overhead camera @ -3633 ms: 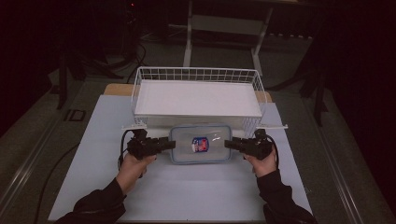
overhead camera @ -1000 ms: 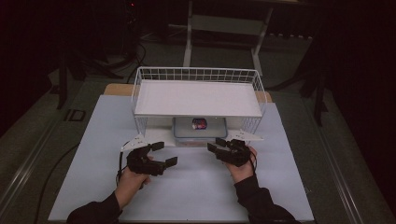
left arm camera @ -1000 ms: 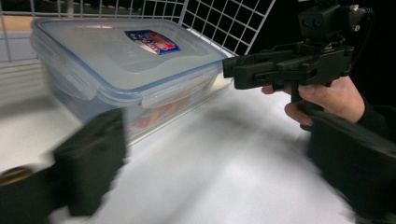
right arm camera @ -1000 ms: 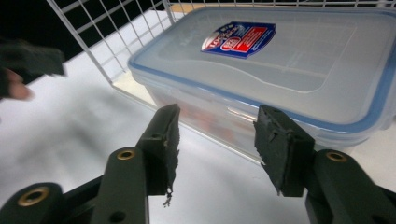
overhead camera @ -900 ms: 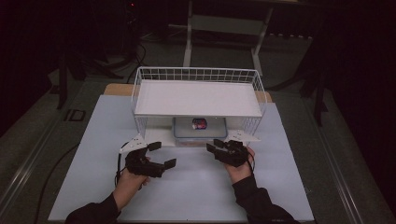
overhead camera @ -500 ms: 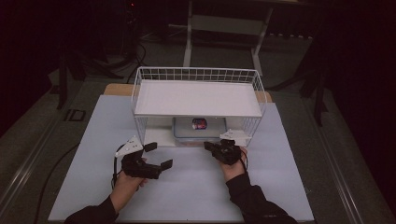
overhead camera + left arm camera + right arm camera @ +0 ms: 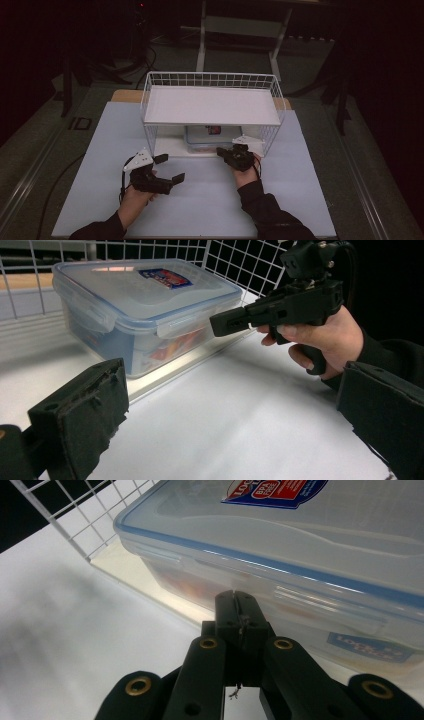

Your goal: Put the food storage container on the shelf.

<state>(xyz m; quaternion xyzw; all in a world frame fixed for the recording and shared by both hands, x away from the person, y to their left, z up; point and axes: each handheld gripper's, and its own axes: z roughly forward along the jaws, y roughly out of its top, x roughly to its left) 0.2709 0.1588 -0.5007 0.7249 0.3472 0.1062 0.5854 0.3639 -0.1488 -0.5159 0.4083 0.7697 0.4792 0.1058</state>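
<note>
1. High view: a white wire rack (image 7: 212,102) with a flat white shelf on top stands at the far middle of the white bench (image 7: 200,210).
2. Under that shelf, at 12 o'clock from the two hands, sits a clear plastic food container (image 7: 210,137) with a blue-rimmed snap lid and a red and blue label.
3. Right gripper (image 7: 221,151) lies at about 6 o'clock of the container, at the rack's open front, its tip aimed at the container's near wall.
4. Right gripper view: the two fingers (image 7: 235,625) are pressed flat together with nothing between them, having just closed; their tip stands just beside the container (image 7: 300,555) below its lid rim, and whether it touches I cannot tell.
5. Left gripper (image 7: 170,169) rests lower on the bench at about 8 o'clock of the container, well apart from it, held in the left hand (image 7: 135,192).
6. Left gripper view: its fingers (image 7: 85,415) stand wide apart and hold nothing; the container (image 7: 145,310) lies at 11 o'clock beyond them, inside the wire rack (image 7: 240,265).
7. Same view: the right gripper (image 7: 220,324), held in the right hand (image 7: 320,340), shows at 1 o'clock, pointing at the container's corner.
</note>
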